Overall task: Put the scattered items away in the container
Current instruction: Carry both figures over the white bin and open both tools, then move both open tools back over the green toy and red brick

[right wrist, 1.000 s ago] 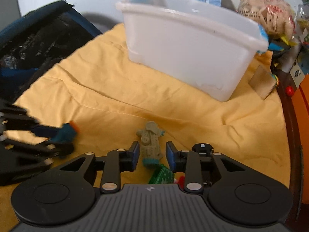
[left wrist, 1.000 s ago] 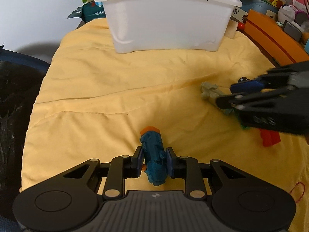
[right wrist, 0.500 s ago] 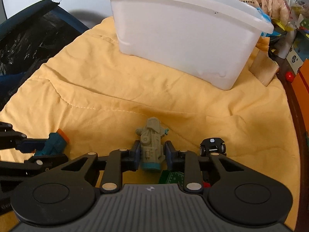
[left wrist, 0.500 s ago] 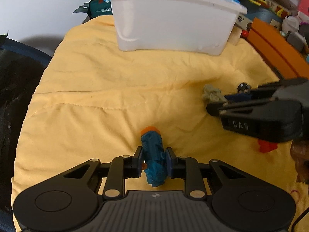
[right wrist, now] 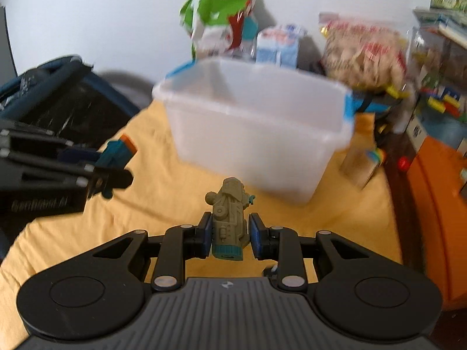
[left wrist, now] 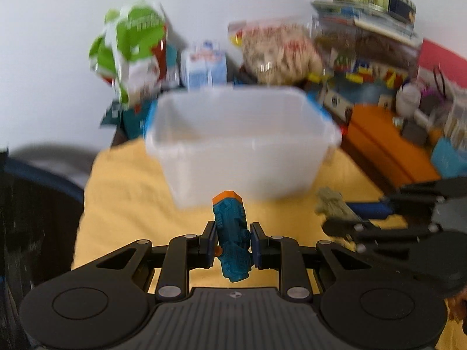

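Teal plastic toy with an orange tip (left wrist: 232, 239), blocky and ribbed, was pinched between the blue pads of the left tongs (left wrist: 232, 243), standing nearly upright with its orange end pointing toward the container and clear of the cloth below. Olive-grey toy vehicle with a teal base (right wrist: 229, 223) was pinched in like manner between the blue pads of the right tongs (right wrist: 230, 239), nose forward, also held off the surface. Both tongs were narrowed onto their toys, pads pressed against the sides. Each pair showed in the other's view: the right tongs with the olive toy at the right edge of the left view, the left tongs with the teal toy at the left edge of the right view. Translucent white plastic container (left wrist: 242, 145), rectangular, open-topped, with blue handle clips at its ends, stood ahead of both toys on a yellow quilted cloth (left wrist: 131, 192); its inside looked bare as far as the blur allowed. Behind the container, against a pale wall: a green-and-white bag (left wrist: 131, 46), a small blue-and-white carton (left wrist: 204, 67), a clear bag of beige pieces (left wrist: 280, 55). To the right, an orange box (left wrist: 388, 145) and a cluttered shelf of coloured blocks, too blurred to list. To the left, a dark blue-edged bag (right wrist: 67, 99).
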{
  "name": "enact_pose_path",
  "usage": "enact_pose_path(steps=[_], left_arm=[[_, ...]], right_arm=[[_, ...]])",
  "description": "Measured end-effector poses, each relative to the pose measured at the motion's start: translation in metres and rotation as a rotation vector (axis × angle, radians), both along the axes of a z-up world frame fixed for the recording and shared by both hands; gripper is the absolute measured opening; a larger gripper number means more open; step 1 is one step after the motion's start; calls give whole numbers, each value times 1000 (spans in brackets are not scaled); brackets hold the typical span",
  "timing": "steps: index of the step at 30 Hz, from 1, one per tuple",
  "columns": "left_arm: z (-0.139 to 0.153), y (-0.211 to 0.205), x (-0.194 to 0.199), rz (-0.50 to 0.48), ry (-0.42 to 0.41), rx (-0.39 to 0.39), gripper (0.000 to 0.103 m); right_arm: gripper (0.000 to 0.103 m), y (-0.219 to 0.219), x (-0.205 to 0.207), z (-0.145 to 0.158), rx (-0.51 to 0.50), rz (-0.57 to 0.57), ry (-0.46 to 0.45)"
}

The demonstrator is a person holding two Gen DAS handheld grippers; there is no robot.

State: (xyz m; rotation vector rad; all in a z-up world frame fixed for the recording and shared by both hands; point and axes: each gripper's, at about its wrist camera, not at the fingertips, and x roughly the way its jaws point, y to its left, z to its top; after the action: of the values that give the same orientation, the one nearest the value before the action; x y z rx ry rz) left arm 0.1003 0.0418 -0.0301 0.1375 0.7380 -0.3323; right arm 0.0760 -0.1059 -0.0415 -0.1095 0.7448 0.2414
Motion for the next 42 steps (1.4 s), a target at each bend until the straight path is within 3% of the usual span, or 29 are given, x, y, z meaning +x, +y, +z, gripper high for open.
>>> enact_pose_path(steps=[12,19,23,26,27,28,34,42], left_arm=[[50,-12,76,-5,-128,17,27],[38,-26,137,24,-112,28,27],[18,-32,170,44,-79,55,28],[3,-31,182,41,-37,69,33],[-1,-30,184,38,-22,59,38],[-3,-27,185,40,-12,42,38],[-3,-17,174,48,-36,48,39],[23,-13,137,53,-132,88,41]], right_arm=[[30,-3,45,49,-40,-7,-119],[30,-5,105,58,-48,-31,-145],[30,2,137,42,-140,-56,-151],[33,-1,155,28,-125,-72,-115],[44,-2,159,25,-114,-74,-102],[47,-1,160,22,-117,-76,-97],[47,1,155,24,-113,-71,-121],[48,2,129,48,-62,-53,-168]])
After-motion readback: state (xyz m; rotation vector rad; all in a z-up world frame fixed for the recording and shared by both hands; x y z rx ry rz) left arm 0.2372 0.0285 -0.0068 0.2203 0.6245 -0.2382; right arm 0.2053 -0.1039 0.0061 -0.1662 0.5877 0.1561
